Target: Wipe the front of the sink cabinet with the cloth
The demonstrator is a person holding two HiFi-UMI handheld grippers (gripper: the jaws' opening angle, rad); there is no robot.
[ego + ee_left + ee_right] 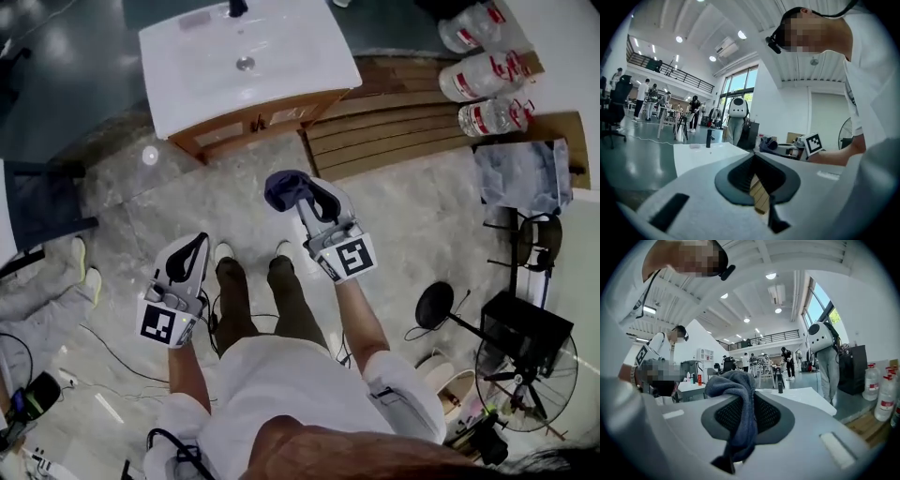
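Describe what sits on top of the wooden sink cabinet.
A white basin covers the cabinet, with a drain and a black tap at its far edge. The basin hides the cabinet's own top.

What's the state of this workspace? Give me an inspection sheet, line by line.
Surface: glossy stone floor.
Job's things: cloth held short of the cabinet; sink on top.
Clutter: three bottles by wood slats; plastic bag.
Grippers: right gripper shut on the cloth; left gripper shut, empty.
Cables: loose cable on the floor at left.
Surroundings: fan at right; another person's legs at left.
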